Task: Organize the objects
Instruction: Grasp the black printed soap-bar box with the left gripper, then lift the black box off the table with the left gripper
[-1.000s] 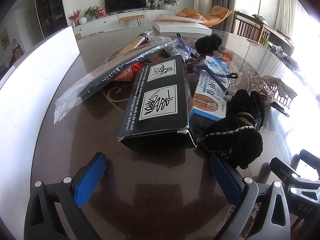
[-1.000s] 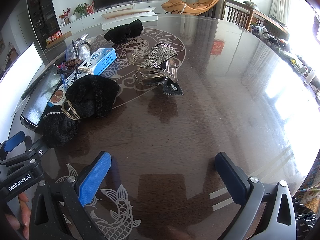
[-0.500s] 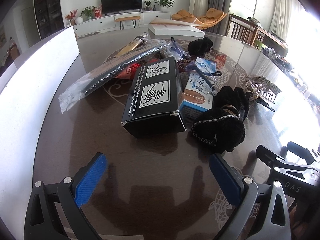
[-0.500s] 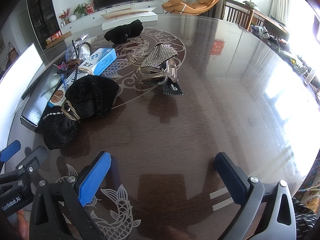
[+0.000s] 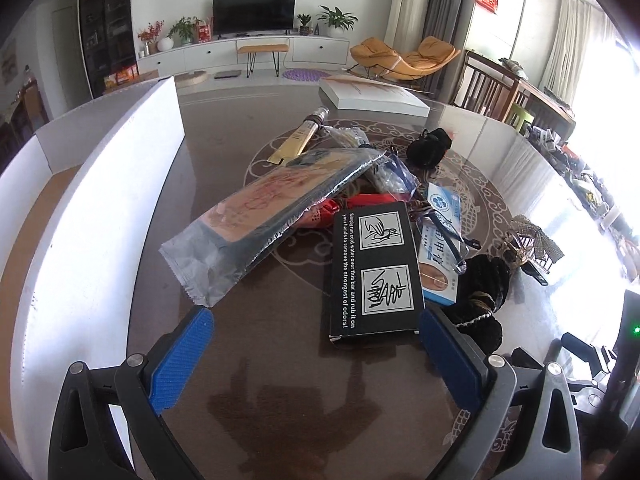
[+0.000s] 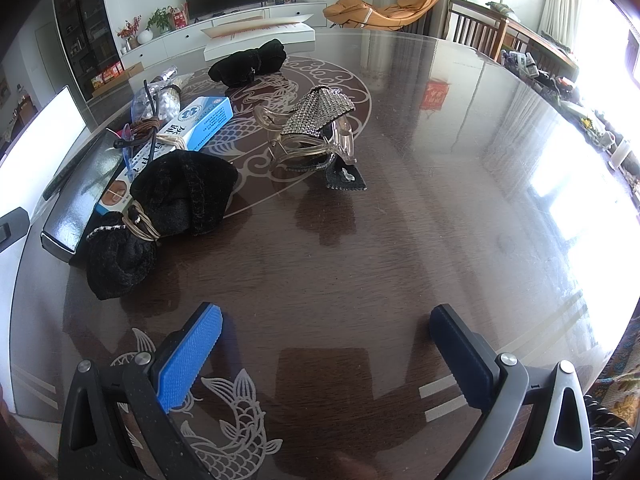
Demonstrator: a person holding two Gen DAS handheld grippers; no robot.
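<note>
A pile of objects lies on the dark round table point(image 6: 400, 240). In the left wrist view a black printed box point(image 5: 374, 272) lies just ahead of my open, empty left gripper point(image 5: 316, 360). A long item in clear wrap point(image 5: 276, 212) leans left of it; a blue-white box point(image 5: 440, 248) and a black pouch point(image 5: 480, 296) lie right. In the right wrist view my right gripper point(image 6: 324, 352) is open and empty over bare table. The black pouch point(image 6: 160, 216), blue-white box point(image 6: 200, 124) and a rhinestone hair claw point(image 6: 316, 128) lie ahead left.
A white open carton point(image 5: 92, 208) stands along the table's left edge. A flat white box point(image 5: 372, 96) lies at the far side. A second black pouch point(image 6: 248, 64) sits at the back. Chairs stand beyond the far right rim.
My left gripper has risen and swung left, so the pile now sits more to its right and the white carton shows more. The right gripper has stayed still.
</note>
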